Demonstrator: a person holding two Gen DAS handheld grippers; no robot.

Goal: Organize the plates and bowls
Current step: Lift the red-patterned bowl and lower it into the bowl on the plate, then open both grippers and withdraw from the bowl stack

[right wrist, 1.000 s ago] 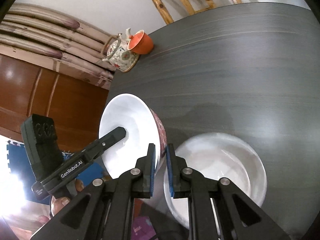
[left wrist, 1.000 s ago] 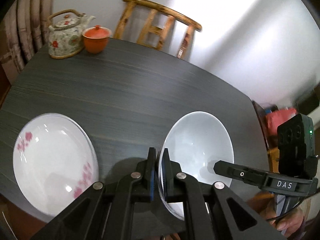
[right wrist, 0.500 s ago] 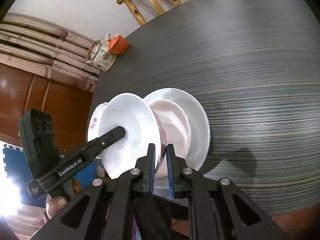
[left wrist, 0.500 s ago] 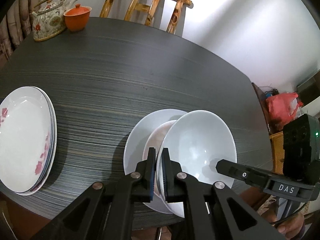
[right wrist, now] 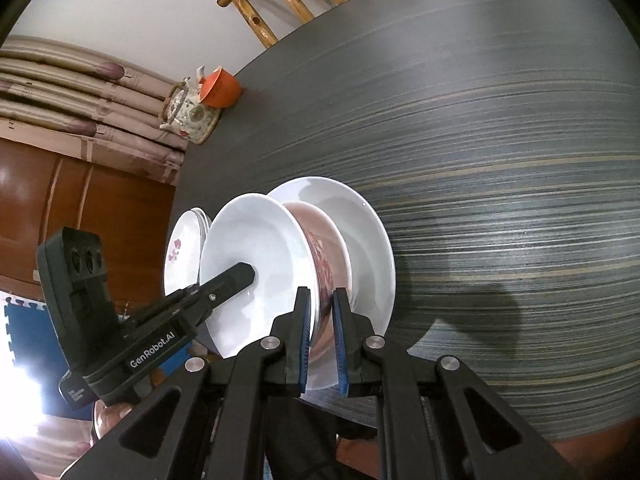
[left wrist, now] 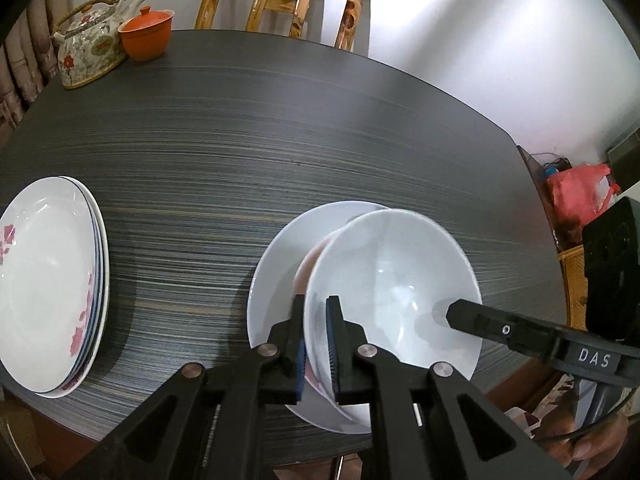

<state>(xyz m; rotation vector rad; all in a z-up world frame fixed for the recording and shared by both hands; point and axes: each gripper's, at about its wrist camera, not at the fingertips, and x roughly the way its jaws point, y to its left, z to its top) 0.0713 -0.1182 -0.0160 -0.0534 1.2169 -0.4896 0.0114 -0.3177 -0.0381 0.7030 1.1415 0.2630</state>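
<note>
Bowl (left wrist: 394, 280) white inside, red-patterned outside, sitting in a white plate (left wrist: 276, 264) near the table's (left wrist: 280, 128) close edge, tipped a little rather than level. Near rim caught between both grippers at once. Left gripper (left wrist: 316, 344) straddling the rim, one finger outside, one inside; jaws opening, a sliver of gap showing at the outer pad, rim between them but no longer pinched. Right gripper (right wrist: 322, 334) clamped tight on the same bowl's (right wrist: 256, 268) rim from the other side, patterned wall (right wrist: 324, 264) against the outer pad, plate (right wrist: 372, 240) beneath. Each gripper's finger reaching into the bowl in the other's view. Stack of floral plates (left wrist: 48, 284) well apart, at the table's left edge. Teapot (left wrist: 90, 40) and orange lidded cup (left wrist: 146, 36) touching side by side at the far corner, wooden chair (left wrist: 288, 0) behind the table.
</note>
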